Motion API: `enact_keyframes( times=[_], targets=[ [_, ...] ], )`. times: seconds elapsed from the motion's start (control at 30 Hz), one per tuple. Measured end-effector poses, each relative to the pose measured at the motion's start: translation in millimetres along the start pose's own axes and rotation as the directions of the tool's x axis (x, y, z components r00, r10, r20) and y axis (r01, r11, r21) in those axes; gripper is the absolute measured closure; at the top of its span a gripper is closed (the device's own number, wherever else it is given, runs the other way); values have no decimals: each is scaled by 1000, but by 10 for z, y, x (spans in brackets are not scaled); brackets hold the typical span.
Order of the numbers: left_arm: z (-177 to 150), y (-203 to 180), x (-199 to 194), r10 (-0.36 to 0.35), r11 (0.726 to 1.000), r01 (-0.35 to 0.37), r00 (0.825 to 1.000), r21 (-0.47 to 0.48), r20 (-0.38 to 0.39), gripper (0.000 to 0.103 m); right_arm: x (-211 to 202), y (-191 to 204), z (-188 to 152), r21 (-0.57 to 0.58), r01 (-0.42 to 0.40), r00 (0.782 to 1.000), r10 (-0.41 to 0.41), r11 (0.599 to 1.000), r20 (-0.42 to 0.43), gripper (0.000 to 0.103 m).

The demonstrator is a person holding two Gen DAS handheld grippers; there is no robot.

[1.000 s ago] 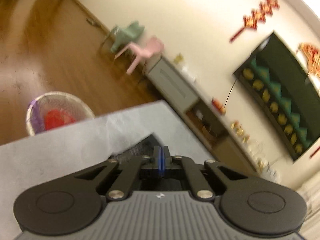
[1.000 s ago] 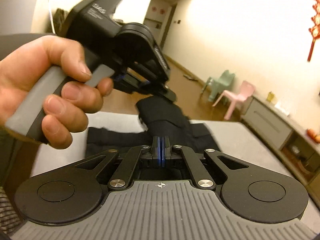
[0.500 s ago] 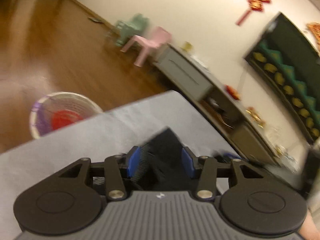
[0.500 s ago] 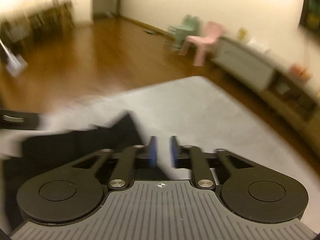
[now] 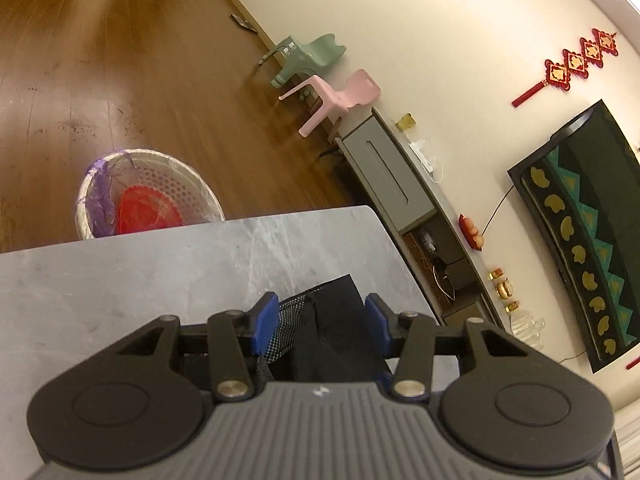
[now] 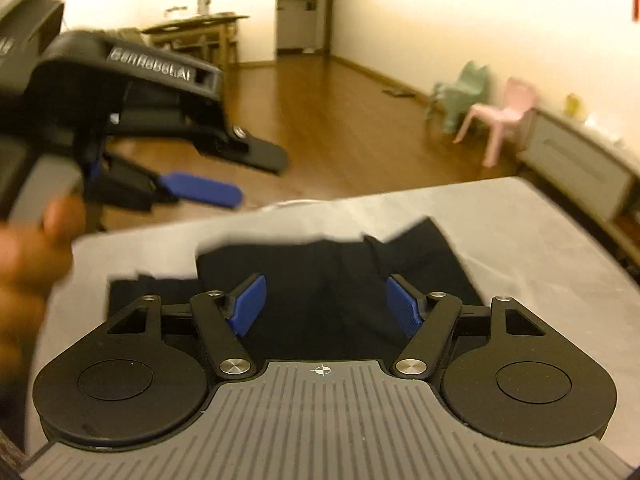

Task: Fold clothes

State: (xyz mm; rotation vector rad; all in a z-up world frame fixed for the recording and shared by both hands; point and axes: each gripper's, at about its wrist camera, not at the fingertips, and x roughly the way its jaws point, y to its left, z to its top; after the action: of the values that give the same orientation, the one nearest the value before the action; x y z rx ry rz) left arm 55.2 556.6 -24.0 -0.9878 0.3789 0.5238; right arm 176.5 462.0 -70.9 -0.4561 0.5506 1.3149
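A black garment (image 6: pixel 340 264) with a mesh lining lies flattened on the grey marble table (image 6: pixel 500 216). In the right wrist view my right gripper (image 6: pixel 328 304) hovers over its near part. The jaws are opening, their blue pads stand clear of the cloth, and nothing is pinched. My left gripper (image 6: pixel 260 178) hangs in the air at the left, above the table's far edge, with a hand (image 6: pixel 28 264) on its grip. In the left wrist view the left gripper (image 5: pixel 322 320) is open, and a corner of the garment (image 5: pixel 336 292) shows below, between its pads.
Beyond the table's (image 5: pixel 160 272) far edge a white laundry basket (image 5: pixel 148 196) with something red in it stands on the wooden floor. A pink chair (image 5: pixel 340 96), a green chair (image 5: pixel 304 56) and a low grey cabinet (image 5: pixel 384 172) line the wall.
Both grippers went from shut to open. The garment, held up by the left gripper before, now lies on the table. The right gripper has swung to the side and lower over it.
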Motion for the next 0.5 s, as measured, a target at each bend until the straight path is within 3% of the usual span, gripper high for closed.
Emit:
enact_keyframes(
  times=[0.1,0.13,0.17,0.2,0.3,0.5],
  targets=[
    [28,15,37,2,1000,-2,1000,-2,-4,56,196,78,85,-30,-59,997,57,998,-58,39],
    [37,20,49,2,1000,-2,1000,-3,-5,56,268,90,80,-41,-57,995,54,998,-87,57],
    [45,26,45,2,1000,-2,1000,-4,-2,56,336,81,73,-36,-63,991,58,997,-121,82],
    [57,36,43,0,1000,0,1000,-6,0,56,382,72,67,-33,-64,988,59,997,-143,91],
    [91,73,23,-10,1000,10,1000,-15,2,56,322,39,77,-42,-47,993,42,998,-114,100],
    [84,64,-27,-26,999,26,1000,-31,2,56,36,74,257,-59,5,999,-7,998,-33,103]
  ],
)
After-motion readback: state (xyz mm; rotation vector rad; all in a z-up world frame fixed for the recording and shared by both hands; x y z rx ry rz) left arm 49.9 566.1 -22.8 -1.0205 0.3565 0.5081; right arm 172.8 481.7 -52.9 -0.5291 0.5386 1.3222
